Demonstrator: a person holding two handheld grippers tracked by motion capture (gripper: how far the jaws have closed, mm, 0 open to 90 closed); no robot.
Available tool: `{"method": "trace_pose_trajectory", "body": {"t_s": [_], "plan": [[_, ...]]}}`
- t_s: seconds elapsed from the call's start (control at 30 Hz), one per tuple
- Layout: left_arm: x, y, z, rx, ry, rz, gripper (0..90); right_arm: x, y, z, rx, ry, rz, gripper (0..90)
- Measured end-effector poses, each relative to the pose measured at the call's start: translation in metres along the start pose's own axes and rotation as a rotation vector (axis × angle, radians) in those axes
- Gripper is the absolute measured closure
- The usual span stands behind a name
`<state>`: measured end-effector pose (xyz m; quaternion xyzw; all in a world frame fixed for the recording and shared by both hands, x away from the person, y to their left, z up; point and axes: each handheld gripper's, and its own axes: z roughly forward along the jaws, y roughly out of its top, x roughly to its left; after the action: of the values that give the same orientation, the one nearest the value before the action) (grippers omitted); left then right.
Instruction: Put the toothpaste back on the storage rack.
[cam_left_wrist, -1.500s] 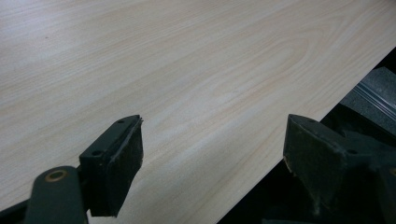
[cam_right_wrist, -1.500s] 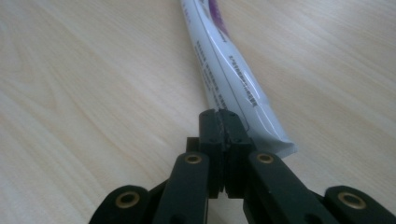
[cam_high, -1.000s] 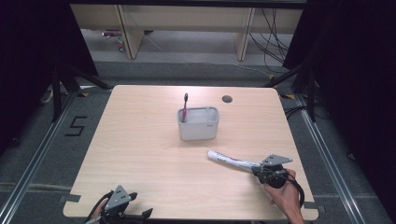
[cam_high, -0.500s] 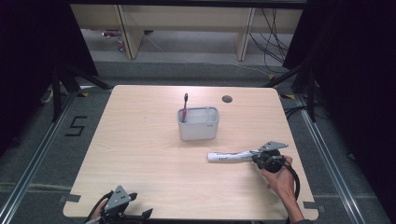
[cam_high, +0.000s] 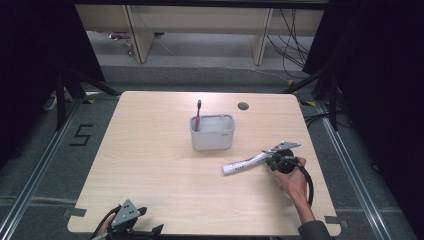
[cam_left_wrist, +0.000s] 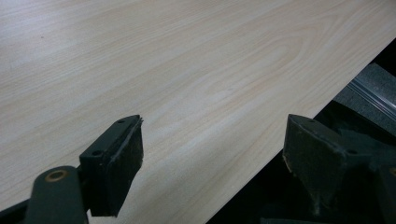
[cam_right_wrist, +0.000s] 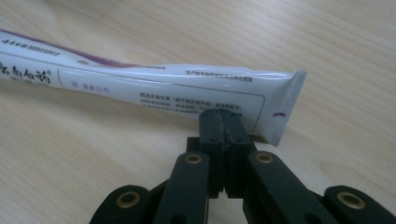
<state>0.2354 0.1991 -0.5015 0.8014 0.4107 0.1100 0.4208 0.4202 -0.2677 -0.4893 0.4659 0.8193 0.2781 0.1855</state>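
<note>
A white toothpaste tube (cam_high: 245, 165) lies slantwise over the right part of the wooden table (cam_high: 150, 150). My right gripper (cam_high: 272, 159) is shut on the tube near its flat crimped end. The right gripper view shows the jaws pinched together at the right gripper's tips (cam_right_wrist: 222, 116) on the lower edge of the tube (cam_right_wrist: 163, 88). A grey holder cup (cam_high: 212, 132) stands mid-table with a pink toothbrush (cam_high: 198, 112) upright in it. At the table's front left edge my left gripper (cam_high: 150, 220) stays open. Bare wood lies between the jaws of the left gripper (cam_left_wrist: 215, 126).
A round cable hole (cam_high: 243, 106) is in the tabletop behind the cup. Dark floor and metal rails (cam_high: 350, 165) surround the table. In the left gripper view the table edge (cam_left_wrist: 299, 112) runs just right of centre, over a drop.
My right hand has carried the crimped end of the tube away from the front edge. The tube has swung from pointing back-left to pointing front-left. The left gripper has not moved.
</note>
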Motion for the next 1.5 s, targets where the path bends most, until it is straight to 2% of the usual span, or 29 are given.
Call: {"method": "trace_pose_trajectory", "body": {"t_s": [0.07,0.1,0.27,0.3,0.33,0.37,0.53,0.57,0.73,0.83,0.9,0.93,1.03,1.33,1.37,1.47,1.5], "plan": [[0.000,0.000,-0.001,0.007,0.000,0.005,19.5,-0.002,0.006,0.005,-0.001,-0.007,0.003,88.7],[0.001,0.000,-0.002,0.028,0.011,0.021,19.5,-0.002,0.007,0.006,-0.002,-0.010,-0.002,88.7],[0.000,0.000,-0.002,0.017,0.001,0.011,19.5,-0.004,0.015,0.011,0.007,-0.014,0.002,88.5],[-0.001,0.000,-0.002,0.009,-0.004,0.005,19.5,-0.005,0.018,0.014,0.009,-0.012,0.012,88.5],[-0.001,0.000,-0.001,0.009,-0.005,0.003,19.5,-0.003,0.020,0.014,0.019,-0.003,0.048,88.5],[-0.001,0.000,-0.001,0.009,-0.005,0.002,19.5,-0.006,0.022,0.017,0.009,-0.007,0.031,88.4],[-0.001,-0.001,-0.002,0.009,-0.006,0.005,19.5,-0.007,0.029,0.024,0.021,-0.005,0.028,88.1],[-0.001,0.000,-0.002,0.009,-0.007,0.004,19.5,-0.007,0.032,0.026,0.022,-0.008,0.058,88.1],[-0.001,0.000,-0.003,0.022,-0.006,0.011,19.5,-0.008,0.039,0.030,0.037,-0.010,0.065,88.1],[-0.002,0.000,-0.003,0.015,-0.005,0.004,19.5,-0.006,0.045,0.032,0.045,-0.009,0.093,87.9],[-0.002,0.000,-0.003,0.009,-0.009,0.008,19.5,-0.010,0.048,0.036,0.043,-0.013,0.060,87.7],[-0.002,-0.001,-0.003,0.011,-0.009,0.008,19.5,-0.008,0.049,0.037,0.044,-0.014,0.079,87.7],[-0.002,-0.001,-0.003,0.010,-0.006,0.009,19.5,-0.007,0.054,0.040,0.053,-0.012,0.075,87.5],[-0.003,-0.001,-0.003,0.007,-0.016,0.005,19.5,-0.007,0.056,0.044,0.063,-0.018,0.074,86.2],[-0.002,-0.001,-0.003,0.010,-0.014,0.011,19.5,-0.006,0.056,0.040,0.080,-0.019,0.093,84.2],[-0.002,-0.001,-0.003,0.007,-0.015,0.011,19.5,-0.007,0.056,0.036,0.071,-0.016,0.103,79.7],[-0.002,-0.001,-0.003,0.007,-0.014,0.008,19.5,-0.007,0.056,0.033,0.079,-0.013,0.128,77.3]]}}
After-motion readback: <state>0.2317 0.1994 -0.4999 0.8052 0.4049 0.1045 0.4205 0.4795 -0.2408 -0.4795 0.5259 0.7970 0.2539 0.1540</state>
